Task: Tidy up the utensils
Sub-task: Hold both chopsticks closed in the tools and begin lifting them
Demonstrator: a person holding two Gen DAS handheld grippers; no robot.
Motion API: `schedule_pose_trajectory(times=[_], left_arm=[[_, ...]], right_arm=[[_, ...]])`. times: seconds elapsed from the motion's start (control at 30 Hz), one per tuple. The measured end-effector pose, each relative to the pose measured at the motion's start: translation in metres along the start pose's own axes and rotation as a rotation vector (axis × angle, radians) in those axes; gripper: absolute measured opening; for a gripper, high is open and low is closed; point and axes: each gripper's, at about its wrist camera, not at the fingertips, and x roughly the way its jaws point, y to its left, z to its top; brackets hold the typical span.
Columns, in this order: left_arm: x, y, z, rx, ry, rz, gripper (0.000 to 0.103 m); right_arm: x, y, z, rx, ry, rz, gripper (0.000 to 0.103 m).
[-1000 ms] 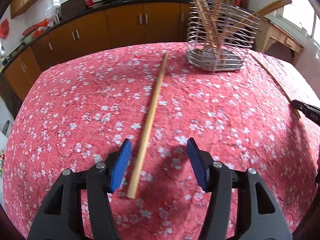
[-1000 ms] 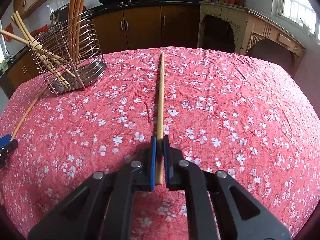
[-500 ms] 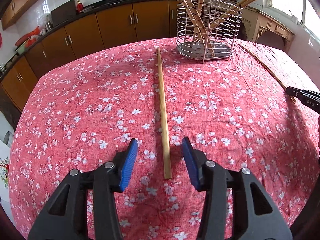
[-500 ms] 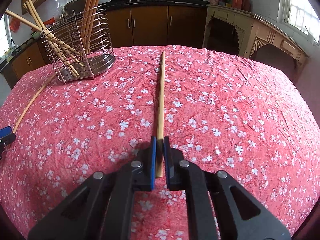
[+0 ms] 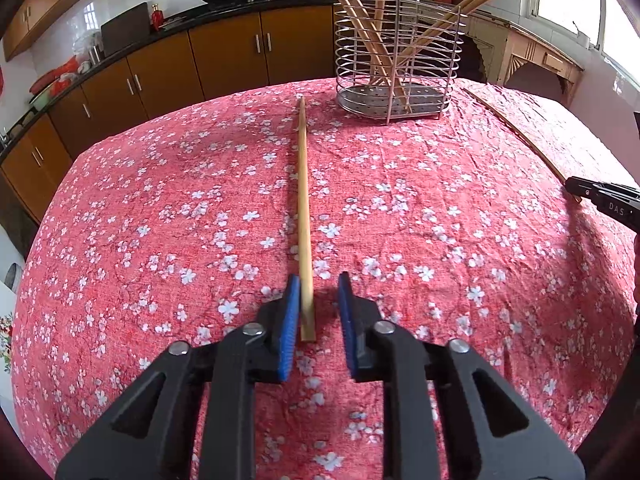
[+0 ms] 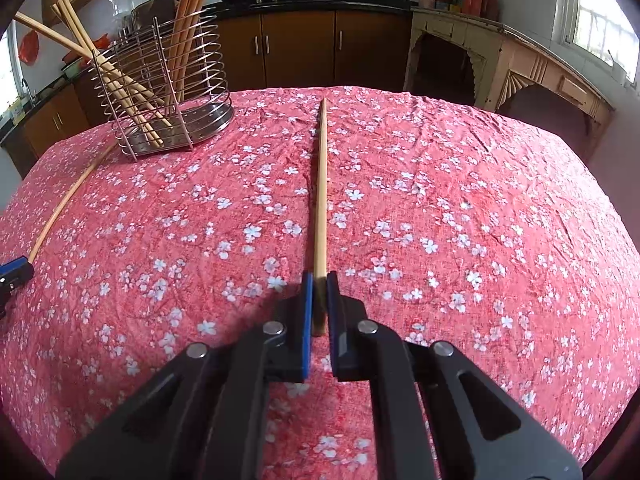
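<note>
- Where the left wrist view begins, at the far left, brown cabinets [image 5: 168,72] are seen behind the tabletop [image 5: 160,216], which is covered by a red cloth with white blossoms.
- Near the middle of that view, the left tool [image 5: 318,304] is seen with its blue pads closing around the near end of a long wooden chopstick [image 5: 304,200]; the left pad lies against the stick, while a gap is left between the stick and the right pad.
- That chopstick is laid flat on the cloth and runs from the tool toward the far edge, ending just left of the wire utensil holder [image 5: 396,52].
- Several more wooden sticks are held upright or leaning inside the holder, which stands at the far side of the tabletop.
- At the right edge of the same view, the black tip of the right tool [image 5: 600,196] is seen on the near end of a second chopstick [image 5: 520,132], which lies along the right side of the cloth.
- In the right wrist view, the right tool [image 6: 318,304] is seen clamped on the near end of the second chopstick [image 6: 321,184], both pads pressed to the wood.
- At the left edge of that view, the blue tip of the left tool [image 6: 14,270] is seen by the first chopstick [image 6: 68,200], near the holder [image 6: 164,88].
</note>
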Motion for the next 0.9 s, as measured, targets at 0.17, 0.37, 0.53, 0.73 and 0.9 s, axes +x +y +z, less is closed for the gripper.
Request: schedule_pose_trajectory(times=[0.17,0.37,0.53,0.73,0.9], left_arm=[[0.001,-0.003,0.002,-0.006,-0.001,0.0,0.007],[0.014,0.006,0.016,-0.042,0.0,0.016,0.007],[0.016,0.004,0.019,-0.024,0.001,0.032,0.007],[0.014,-0.002,0.017,-0.009,0.002,0.044,0.008],[0.01,0.0,0.014,-0.019,0.007,0.029,0.007]], right_arm=[[0.001,-0.003,0.003,0.023,0.007,0.01,0.007],[0.007,-0.01,0.011,0.058,0.003,-0.023,0.007],[0.011,-0.009,0.013,0.053,-0.002,-0.033,0.009],[0.008,-0.011,0.007,0.054,-0.002,-0.022,0.008],[0.002,-0.013,0.004,0.064,-0.006,-0.012,0.008]])
